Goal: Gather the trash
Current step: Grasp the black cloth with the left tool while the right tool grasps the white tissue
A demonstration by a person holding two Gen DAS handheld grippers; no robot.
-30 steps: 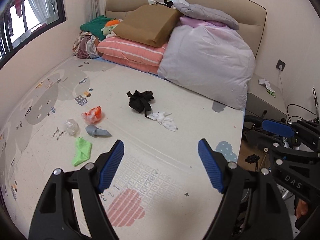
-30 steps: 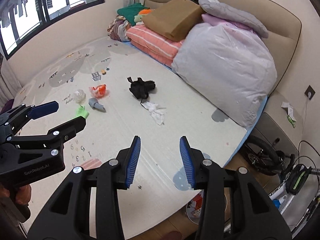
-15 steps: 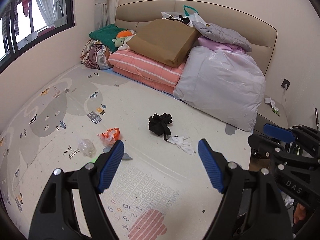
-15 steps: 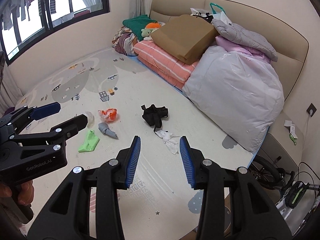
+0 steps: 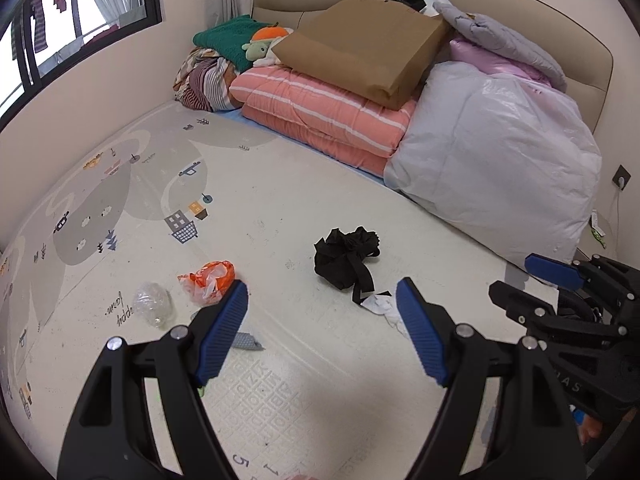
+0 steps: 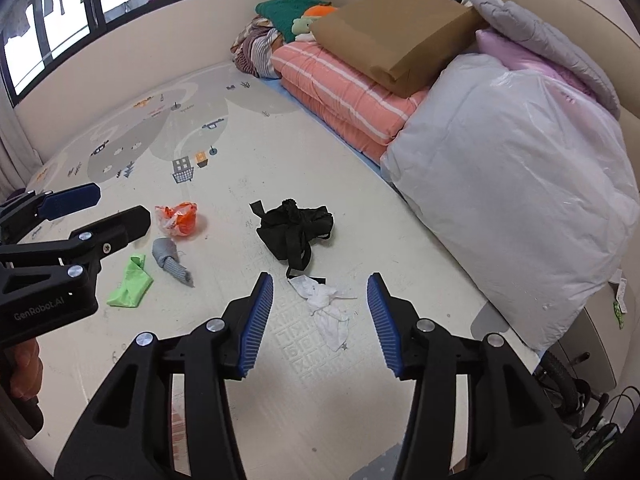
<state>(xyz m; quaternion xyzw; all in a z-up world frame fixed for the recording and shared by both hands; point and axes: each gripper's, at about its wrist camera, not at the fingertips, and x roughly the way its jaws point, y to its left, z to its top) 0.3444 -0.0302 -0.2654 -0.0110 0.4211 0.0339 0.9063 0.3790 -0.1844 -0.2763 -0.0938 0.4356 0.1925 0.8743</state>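
Note:
Trash lies on the play mat: a black bag point(image 5: 347, 255) point(image 6: 295, 227), crumpled white tissue point(image 6: 326, 307) point(image 5: 381, 305), an orange wrapper point(image 5: 209, 280) point(image 6: 178, 218), a clear plastic ball point(image 5: 151, 307), a grey sock point(image 6: 170, 261) point(image 5: 246, 341) and a green cloth point(image 6: 131, 286). My left gripper point(image 5: 320, 332) is open and empty, above the mat short of the black bag. My right gripper point(image 6: 320, 320) is open and empty, with the white tissue just beyond and between its fingers.
Folded pink bedding point(image 5: 320, 120), a brown cushion point(image 5: 360, 48) and a large plastic-wrapped duvet point(image 5: 496, 152) are piled at the headboard. The bed edge is on the right, with a bicycle point(image 6: 568, 376) and cables below it. A window point(image 6: 100, 8) is on the left wall.
Both grippers have moved forward and lower toward the trash. The black bag and tissue are now closer. The right gripper's jaws have opened wider.

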